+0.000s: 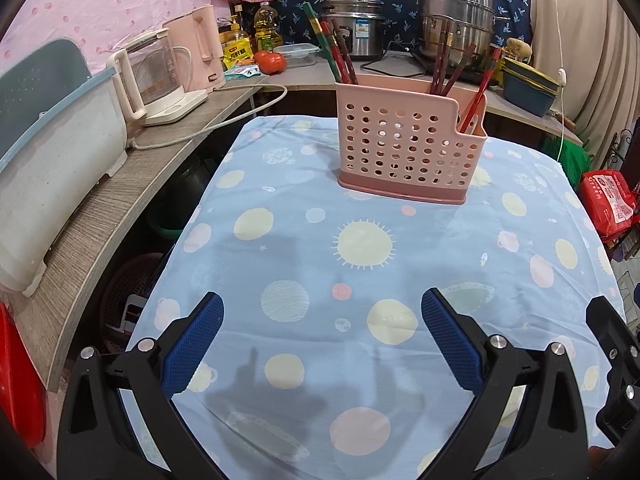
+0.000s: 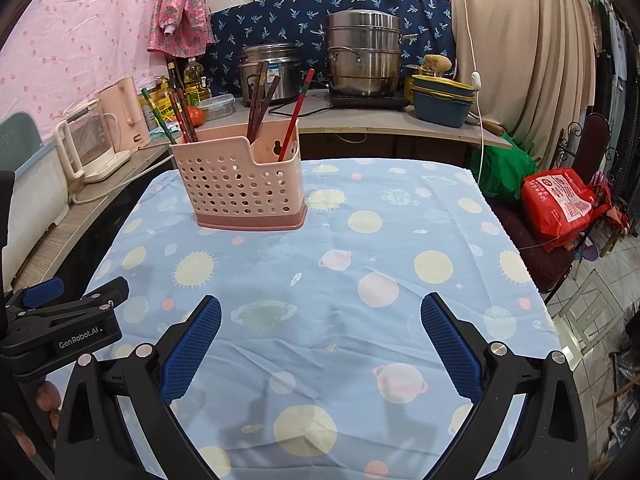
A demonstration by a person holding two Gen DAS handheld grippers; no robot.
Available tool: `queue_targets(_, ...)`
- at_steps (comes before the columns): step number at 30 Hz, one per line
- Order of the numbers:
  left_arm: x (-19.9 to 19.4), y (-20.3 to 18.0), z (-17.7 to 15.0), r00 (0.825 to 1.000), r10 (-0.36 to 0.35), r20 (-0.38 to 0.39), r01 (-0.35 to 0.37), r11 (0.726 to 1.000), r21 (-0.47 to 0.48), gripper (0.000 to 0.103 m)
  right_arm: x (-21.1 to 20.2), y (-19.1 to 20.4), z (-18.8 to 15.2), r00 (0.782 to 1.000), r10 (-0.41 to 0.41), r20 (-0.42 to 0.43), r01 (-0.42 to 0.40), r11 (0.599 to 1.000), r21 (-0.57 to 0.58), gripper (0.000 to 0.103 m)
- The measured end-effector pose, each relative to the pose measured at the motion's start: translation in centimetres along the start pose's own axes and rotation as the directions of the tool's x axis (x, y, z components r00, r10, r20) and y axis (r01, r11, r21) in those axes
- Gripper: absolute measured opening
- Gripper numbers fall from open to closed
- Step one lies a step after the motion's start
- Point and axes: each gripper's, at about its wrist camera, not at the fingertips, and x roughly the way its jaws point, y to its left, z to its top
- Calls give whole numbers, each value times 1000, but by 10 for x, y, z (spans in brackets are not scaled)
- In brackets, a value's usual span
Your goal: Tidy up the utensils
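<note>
A pink perforated utensil holder (image 1: 404, 148) (image 2: 240, 184) stands upright on the blue planet-print tablecloth (image 1: 360, 260) (image 2: 340, 280) at the far side of the table. Several chopsticks lean out of its compartments: dark red and green ones on the left (image 1: 336, 54) (image 2: 180, 114), brown ones in the middle (image 1: 444, 68) (image 2: 260, 96), a red one on the right (image 1: 480, 88) (image 2: 296, 114). My left gripper (image 1: 322, 314) hovers open over the near cloth, holding nothing. My right gripper (image 2: 320, 316) is open and holds nothing too. The left gripper's body (image 2: 60, 320) shows at the right wrist view's left edge.
A wooden counter wraps the left and back, carrying a white tub (image 1: 52, 160), a glass kettle (image 1: 156, 80), a pink kettle (image 1: 200, 52), oil bottles, a tomato (image 1: 270, 61), a rice cooker (image 2: 272, 70) and a steel steamer pot (image 2: 364, 52). A red bag (image 2: 560, 200) lies on a chair at right.
</note>
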Motion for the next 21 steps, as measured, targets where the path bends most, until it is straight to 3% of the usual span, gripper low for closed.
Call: queue_targets(21,-1,-3,-1,1000,-10,14,9,1000,24,95,3,-1,-3,1000,0,-7,0,1000,3,96)
